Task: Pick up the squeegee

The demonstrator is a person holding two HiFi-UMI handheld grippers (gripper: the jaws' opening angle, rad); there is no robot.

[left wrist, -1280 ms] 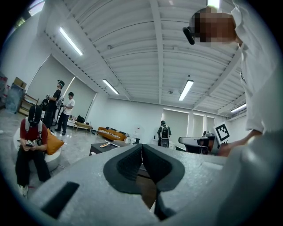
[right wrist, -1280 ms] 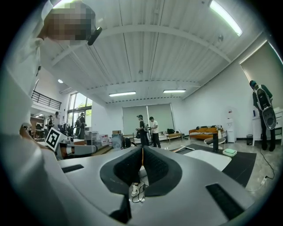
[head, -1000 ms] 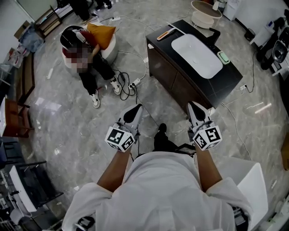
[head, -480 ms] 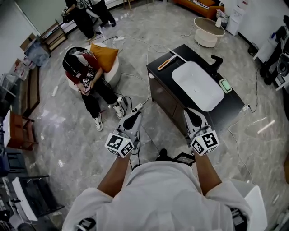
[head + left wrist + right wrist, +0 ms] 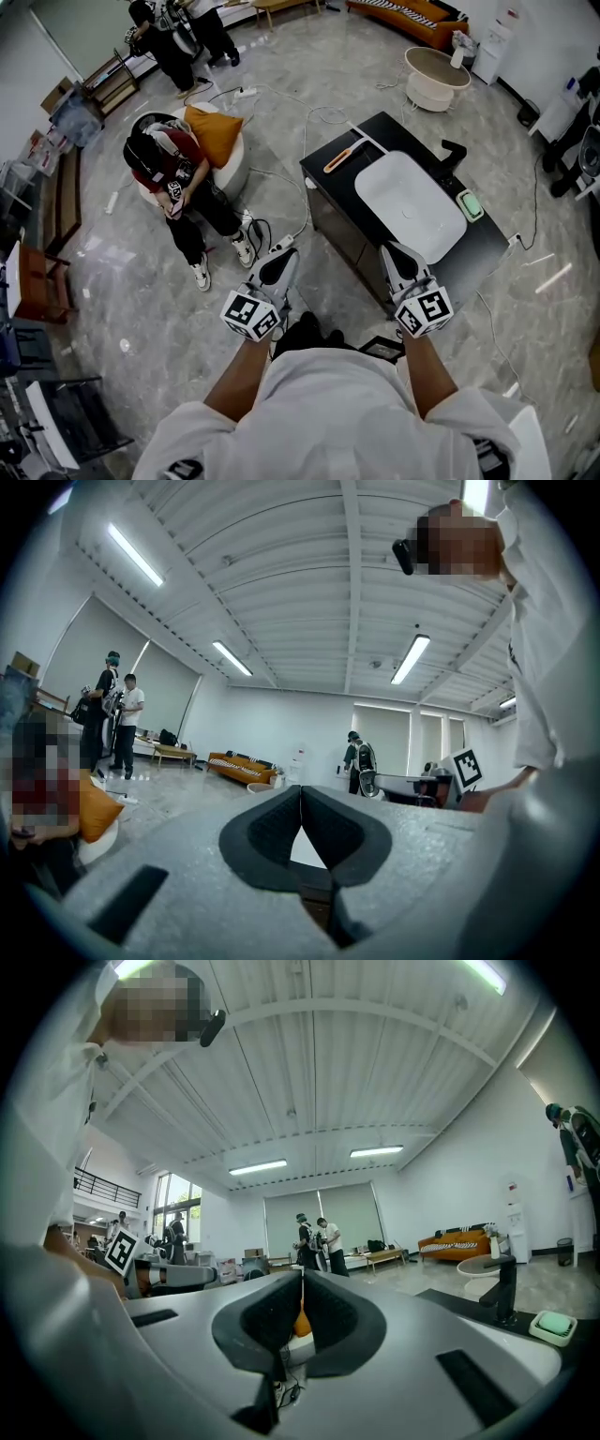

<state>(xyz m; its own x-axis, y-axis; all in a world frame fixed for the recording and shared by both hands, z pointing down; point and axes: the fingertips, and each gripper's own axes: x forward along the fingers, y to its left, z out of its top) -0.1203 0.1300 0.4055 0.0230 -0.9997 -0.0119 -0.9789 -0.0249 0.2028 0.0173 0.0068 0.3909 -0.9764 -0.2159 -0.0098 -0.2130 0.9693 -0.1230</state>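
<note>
The squeegee [image 5: 341, 157] lies at the black counter's [image 5: 487, 246] far short edge, beyond the basin, with its long axis along that edge. The left gripper [image 5: 281, 255] and the right gripper [image 5: 395, 249] hang at the counter's near side, jaws pressed together and empty. The right looks marginally nearer.

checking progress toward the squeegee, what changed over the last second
Both grippers advanced toward the black sink cabinet: the right gripper now overlaps its near edge in the head view, while the left gripper hangs over the floor. Nothing was taken or released. Both stayed shut and empty; the squeegee still lies at the counter's far end.
</note>
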